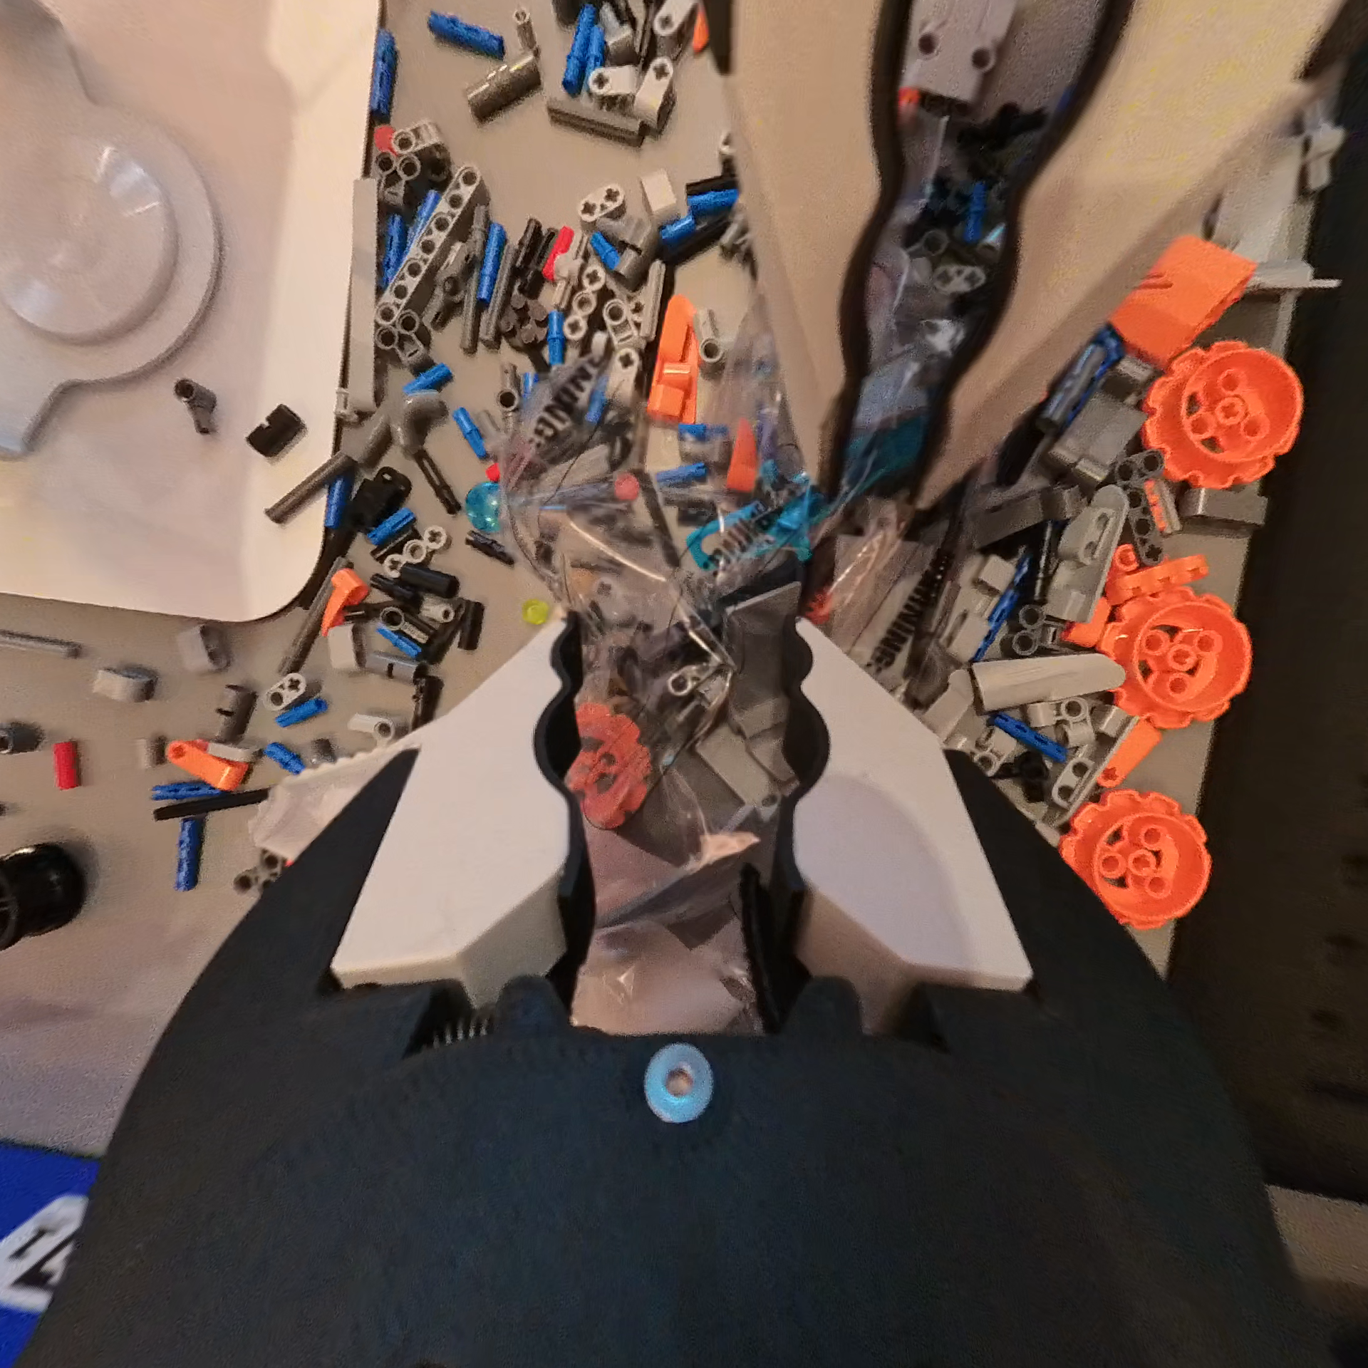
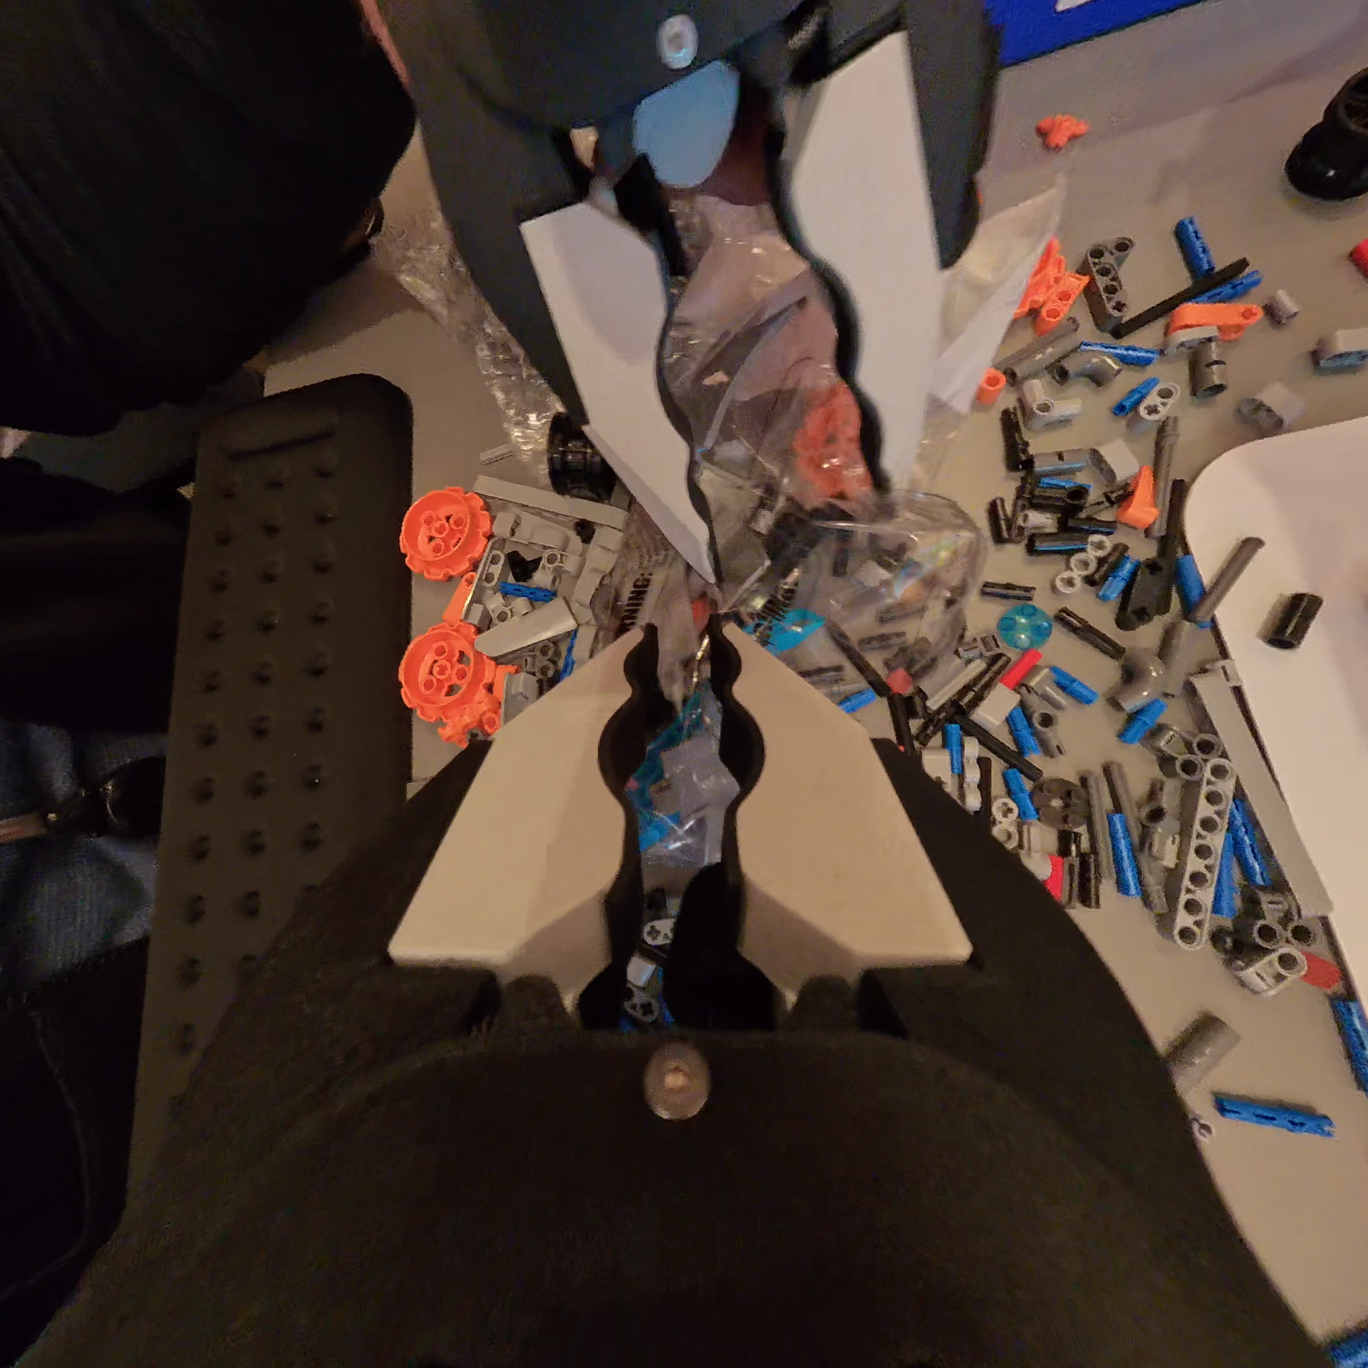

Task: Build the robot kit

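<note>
- Left gripper: fingers pinching the clear plastic bag along their wavy pads; orange wheel and grey pieces visible inside the bag between them.
- Right gripper: fingers pressed nearly together on the opposite end of the bag, tips facing the left gripper's tips, teal pieces bunched in the film between the pads.
- Bag stretched between the two grippers, above the tabletop; whether it touches the tabletop, cannot tell.
- Under and around the bag: loose pieces, blue, grey and black, thickly scattered.
- Beside the bag: three orange wheels in a grey pile.
- Across the scatter from the bag: white tray, two black pieces on it.
- Farther from the bag: black tyre.
</note>
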`<state>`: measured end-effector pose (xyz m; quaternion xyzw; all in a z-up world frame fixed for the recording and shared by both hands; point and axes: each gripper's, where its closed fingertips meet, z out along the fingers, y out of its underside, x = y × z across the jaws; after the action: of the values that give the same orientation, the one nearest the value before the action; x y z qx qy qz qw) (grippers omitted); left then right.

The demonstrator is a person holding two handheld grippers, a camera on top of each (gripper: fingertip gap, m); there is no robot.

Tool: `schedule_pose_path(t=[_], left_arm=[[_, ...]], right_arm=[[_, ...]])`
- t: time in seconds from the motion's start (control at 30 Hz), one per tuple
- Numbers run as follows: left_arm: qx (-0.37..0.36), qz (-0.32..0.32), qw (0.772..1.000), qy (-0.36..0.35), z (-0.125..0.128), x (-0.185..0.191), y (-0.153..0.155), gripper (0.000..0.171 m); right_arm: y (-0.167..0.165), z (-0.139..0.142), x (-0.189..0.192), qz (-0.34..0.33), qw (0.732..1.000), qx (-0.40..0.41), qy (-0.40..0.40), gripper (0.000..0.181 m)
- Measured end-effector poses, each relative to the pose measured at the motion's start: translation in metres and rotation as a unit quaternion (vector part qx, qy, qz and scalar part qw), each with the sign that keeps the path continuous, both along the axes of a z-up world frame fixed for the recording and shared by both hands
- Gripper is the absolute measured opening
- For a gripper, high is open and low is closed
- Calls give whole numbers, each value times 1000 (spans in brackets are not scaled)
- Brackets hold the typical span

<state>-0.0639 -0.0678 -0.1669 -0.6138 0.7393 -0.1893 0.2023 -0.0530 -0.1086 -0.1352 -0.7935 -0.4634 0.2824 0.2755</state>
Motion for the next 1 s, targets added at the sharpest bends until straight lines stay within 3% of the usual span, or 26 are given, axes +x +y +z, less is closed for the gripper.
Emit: schedule_pose_path(t=[0.27,0.47,0.67,0.87,1.0], left_arm=[[28,-15,999,-37,1,3,-6,27],[55,-21,997,-50,3,6,-9,21],[56,-14,997,-58,2,9,-7,22],[56,-10,997,-58,0,11,-8,24],[60,-4,997,-57,-1,13,-7,28]], right_arm=[[26,-1,23,-44,999,-16,12,7],[33,-21,29,-50,998,-25,-42,6],[39,-28,22,-66,996,-39,-36,12],[29,-42,24,-33,994,-80,-71,14],[13,-35,21,23,994,-91,-57,20]])
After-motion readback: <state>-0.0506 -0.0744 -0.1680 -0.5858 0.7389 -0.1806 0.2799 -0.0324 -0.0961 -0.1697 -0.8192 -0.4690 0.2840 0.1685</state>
